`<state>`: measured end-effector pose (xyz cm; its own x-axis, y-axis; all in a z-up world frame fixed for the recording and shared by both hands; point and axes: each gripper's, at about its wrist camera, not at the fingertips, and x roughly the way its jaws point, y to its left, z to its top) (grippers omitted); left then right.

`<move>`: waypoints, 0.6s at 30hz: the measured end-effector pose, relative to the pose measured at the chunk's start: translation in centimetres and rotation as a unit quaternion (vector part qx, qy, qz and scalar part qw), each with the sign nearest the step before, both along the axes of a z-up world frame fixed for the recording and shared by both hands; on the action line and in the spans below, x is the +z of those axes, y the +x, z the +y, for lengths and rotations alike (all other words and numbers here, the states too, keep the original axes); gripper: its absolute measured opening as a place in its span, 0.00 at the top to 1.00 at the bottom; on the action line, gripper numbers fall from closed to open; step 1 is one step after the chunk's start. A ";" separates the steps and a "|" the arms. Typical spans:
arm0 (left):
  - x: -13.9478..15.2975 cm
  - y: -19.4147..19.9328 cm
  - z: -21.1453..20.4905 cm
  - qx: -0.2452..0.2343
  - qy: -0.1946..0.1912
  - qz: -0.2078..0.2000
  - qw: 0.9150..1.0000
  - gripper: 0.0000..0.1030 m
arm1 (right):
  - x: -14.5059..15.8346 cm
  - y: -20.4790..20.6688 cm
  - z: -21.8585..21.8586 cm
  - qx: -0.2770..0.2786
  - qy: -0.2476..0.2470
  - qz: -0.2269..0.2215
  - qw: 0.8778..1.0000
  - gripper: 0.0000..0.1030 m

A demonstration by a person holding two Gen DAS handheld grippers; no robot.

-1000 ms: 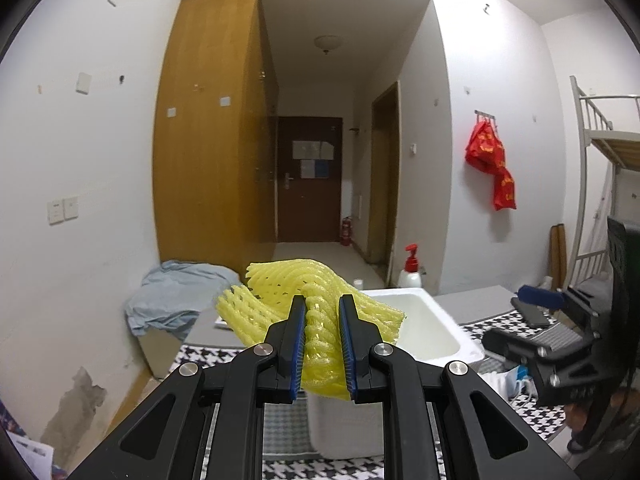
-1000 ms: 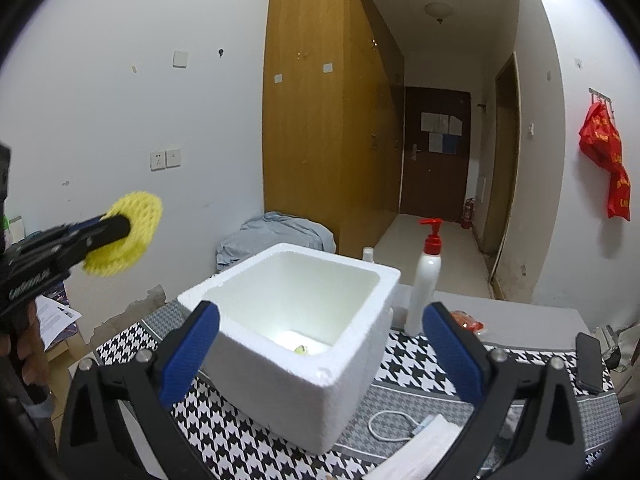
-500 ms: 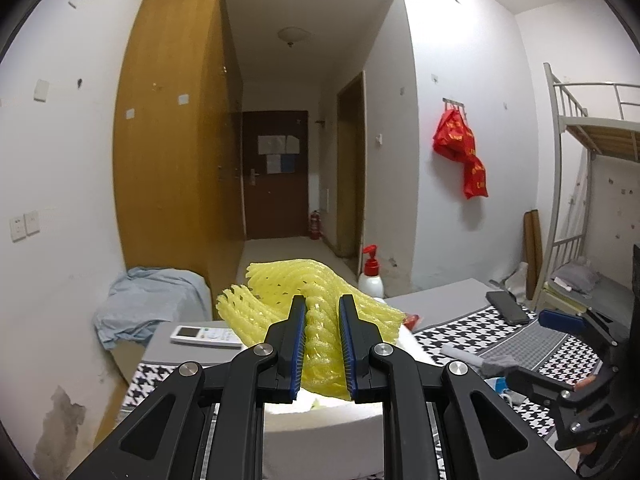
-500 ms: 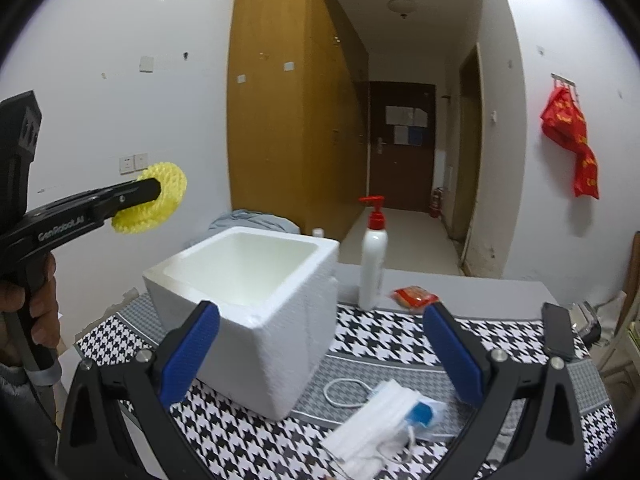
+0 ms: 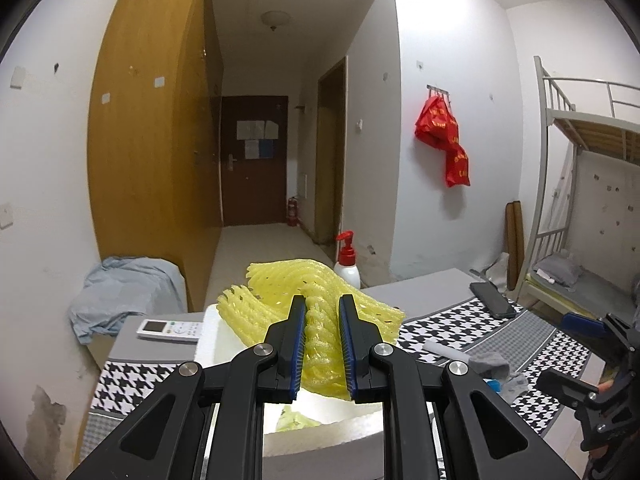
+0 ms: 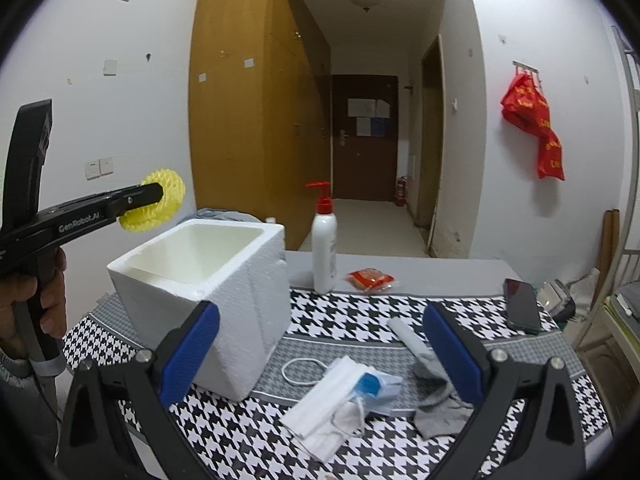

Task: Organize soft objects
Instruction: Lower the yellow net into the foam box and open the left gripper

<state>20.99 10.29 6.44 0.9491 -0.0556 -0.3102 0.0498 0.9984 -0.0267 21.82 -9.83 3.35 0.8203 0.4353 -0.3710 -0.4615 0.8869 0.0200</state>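
Houndstooth cloth covers the bench point(image 6: 240, 432) in this dorm room, and I read it left to right. My left gripper point(image 5: 322, 344) pinches the yellow foam net point(image 5: 316, 292) hard enough to crease it, and holds it over the open white foam box point(image 6: 224, 280), so I judge a drop into the box comes next. Something yellow already lies inside. Right of the box lie the face masks point(image 6: 336, 396) and a grey sock point(image 6: 436, 400), waiting their turn. My right gripper point(image 6: 320, 356) hangs above them, spread wide and empty, probably lining up on the next soft thing.
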 end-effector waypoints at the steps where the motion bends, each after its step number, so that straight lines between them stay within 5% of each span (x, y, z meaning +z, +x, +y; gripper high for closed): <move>1: 0.0 0.1 0.0 -0.003 0.000 0.001 1.000 0.83 | 0.0 -0.1 -0.1 -0.004 0.000 0.001 1.000 0.00; 13: 0.0 1.1 -0.7 -0.019 0.006 0.001 1.000 0.81 | -0.2 -0.7 -1.3 -0.035 -0.007 0.004 0.999 0.00; 16: -0.3 1.5 -1.0 -0.015 0.016 0.006 1.000 0.52 | -0.3 -0.8 -1.5 -0.040 -0.008 0.006 0.999 0.00; 18: -0.4 1.5 -1.2 -0.003 0.022 0.001 1.000 0.13 | -0.3 -0.8 -1.7 -0.044 -0.007 0.006 0.999 0.00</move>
